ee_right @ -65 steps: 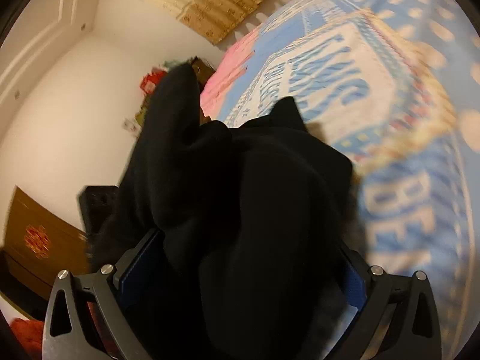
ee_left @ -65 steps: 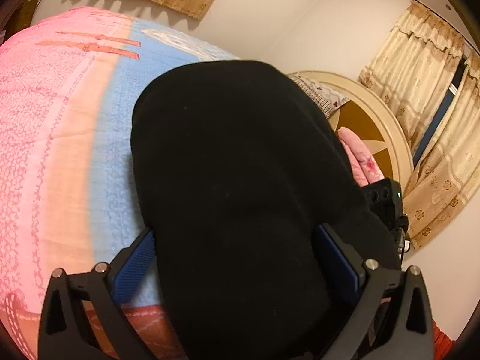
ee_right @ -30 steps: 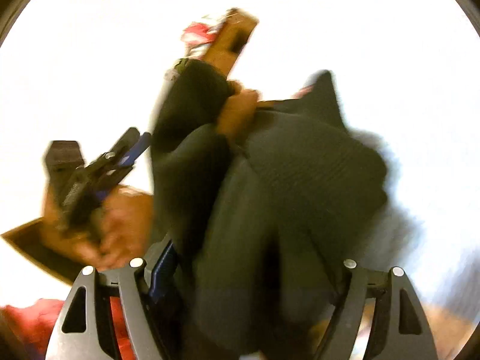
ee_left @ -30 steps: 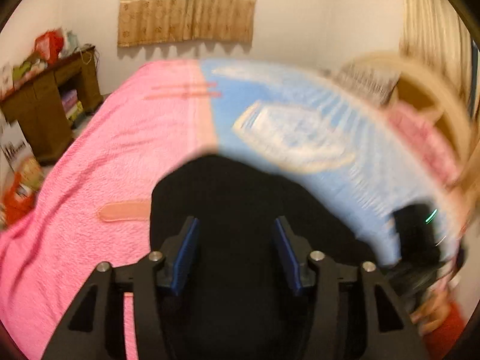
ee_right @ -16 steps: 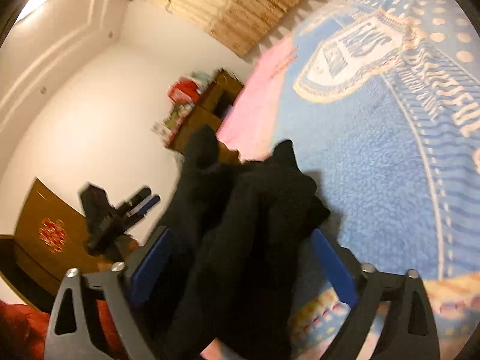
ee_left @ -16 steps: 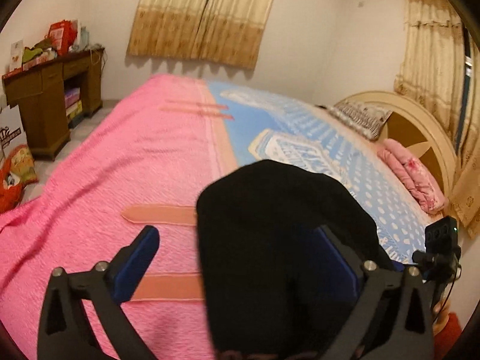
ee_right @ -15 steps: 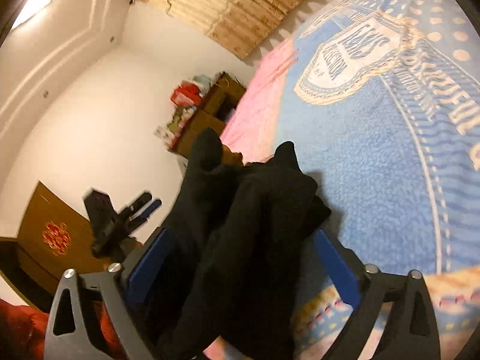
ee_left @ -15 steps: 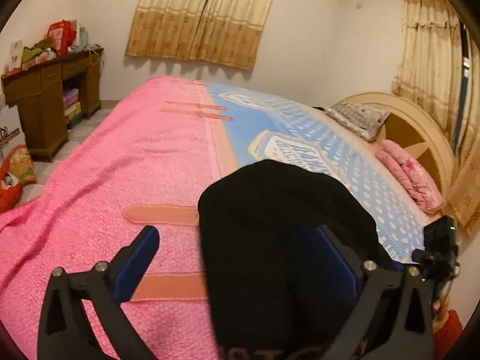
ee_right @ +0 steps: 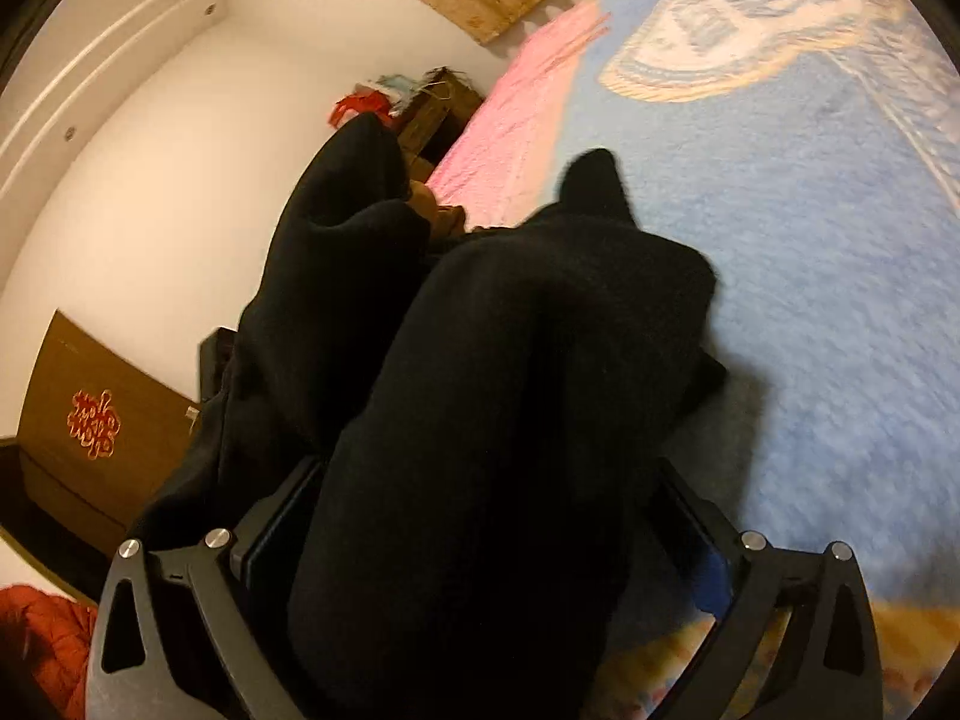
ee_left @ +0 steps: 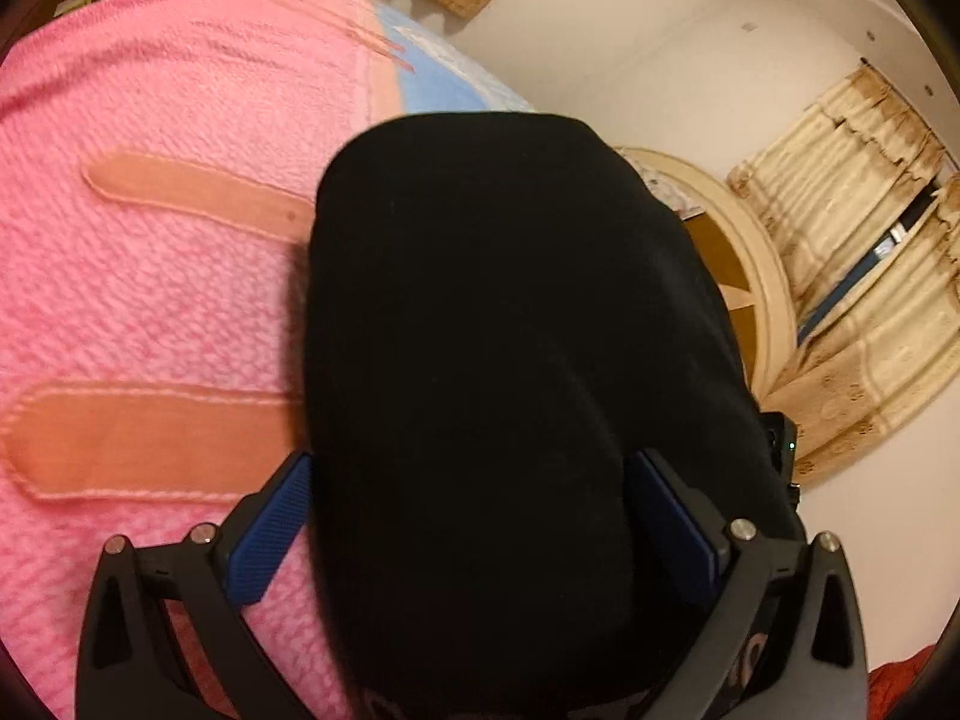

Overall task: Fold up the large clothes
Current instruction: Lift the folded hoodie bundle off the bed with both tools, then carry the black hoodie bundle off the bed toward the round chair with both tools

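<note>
I see both grippers spread wide w/ black garment (ee_left: 516, 360) bulging between the pads. Left gripper (ee_left: 474, 516) over pink bedspread (ee_left: 150, 300); right gripper (ee_right: 486, 516), jaws just opening more, over blue part. Can't tell if pads press cloth.

I see a bed (ee_left: 150, 276) under a pink and blue blanket, its rounded cream headboard (ee_left: 762, 276) against white walls (ee_right: 150, 192). Beige curtains (ee_left: 852, 192) hang right of it. Across the room stand a cluttered dark wooden desk (ee_right: 435, 111) and a brown cabinet (ee_right: 90, 414) with a red knot emblem.
</note>
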Tool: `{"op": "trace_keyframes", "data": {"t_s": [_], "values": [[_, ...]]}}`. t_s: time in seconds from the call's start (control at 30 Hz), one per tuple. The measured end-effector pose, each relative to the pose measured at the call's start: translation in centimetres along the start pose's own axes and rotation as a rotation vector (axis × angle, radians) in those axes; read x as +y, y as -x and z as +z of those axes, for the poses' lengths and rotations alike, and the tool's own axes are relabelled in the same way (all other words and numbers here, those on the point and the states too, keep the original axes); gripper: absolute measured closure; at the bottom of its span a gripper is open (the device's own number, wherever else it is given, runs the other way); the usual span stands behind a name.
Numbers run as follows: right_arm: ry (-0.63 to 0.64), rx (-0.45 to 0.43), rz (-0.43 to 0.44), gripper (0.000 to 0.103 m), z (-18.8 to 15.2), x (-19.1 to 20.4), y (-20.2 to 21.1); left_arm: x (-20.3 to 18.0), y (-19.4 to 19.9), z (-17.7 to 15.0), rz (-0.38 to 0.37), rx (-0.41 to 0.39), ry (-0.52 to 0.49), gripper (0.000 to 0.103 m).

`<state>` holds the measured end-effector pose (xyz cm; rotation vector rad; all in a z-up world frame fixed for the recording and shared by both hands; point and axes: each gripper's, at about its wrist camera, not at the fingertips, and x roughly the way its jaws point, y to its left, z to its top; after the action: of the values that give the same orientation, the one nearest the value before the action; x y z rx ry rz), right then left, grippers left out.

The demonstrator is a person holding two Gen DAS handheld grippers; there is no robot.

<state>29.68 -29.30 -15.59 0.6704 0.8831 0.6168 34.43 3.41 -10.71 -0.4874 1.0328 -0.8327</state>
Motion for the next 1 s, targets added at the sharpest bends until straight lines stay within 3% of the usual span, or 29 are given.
{"op": "trace_keyframes", "data": {"t_s": [0.07,0.17,0.27,0.37,0.47,0.67,0.8,1.0], "values": [[0.026,0.022,-0.020,0.001,0.5,0.9,-1.3,0.1,-0.6,-0.2,-0.040,-0.008,0.018,0.000],[0.033,0.070,0.005,0.001,1.2,1.6,-2.7,-1.4,-0.1,-0.6,-0.028,-0.051,-0.035,0.006],[-0.009,0.090,0.114,0.004,0.9,2.3,-3.1,-3.6,0.5,-1.2,0.004,-0.090,-0.101,0.017],[-0.049,0.057,0.184,0.008,0.2,3.0,-2.4,-4.7,1.2,-1.3,0.012,-0.129,-0.088,0.024],[-0.076,0.024,0.275,0.009,-0.4,3.9,-1.6,-6.0,1.2,-1.5,0.020,-0.147,-0.109,0.024],[-0.027,0.025,0.351,0.008,-0.8,6.8,-0.8,-9.6,2.5,-1.5,0.026,-0.190,-0.184,0.024],[0.017,0.032,0.396,0.008,0.5,9.7,-1.2,-10.5,5.6,-1.2,0.053,-0.257,-0.179,0.024],[0.144,0.155,0.510,0.008,3.4,17.5,-7.1,-9.5,15.0,-2.1,0.203,-0.426,-0.111,0.024]]}}
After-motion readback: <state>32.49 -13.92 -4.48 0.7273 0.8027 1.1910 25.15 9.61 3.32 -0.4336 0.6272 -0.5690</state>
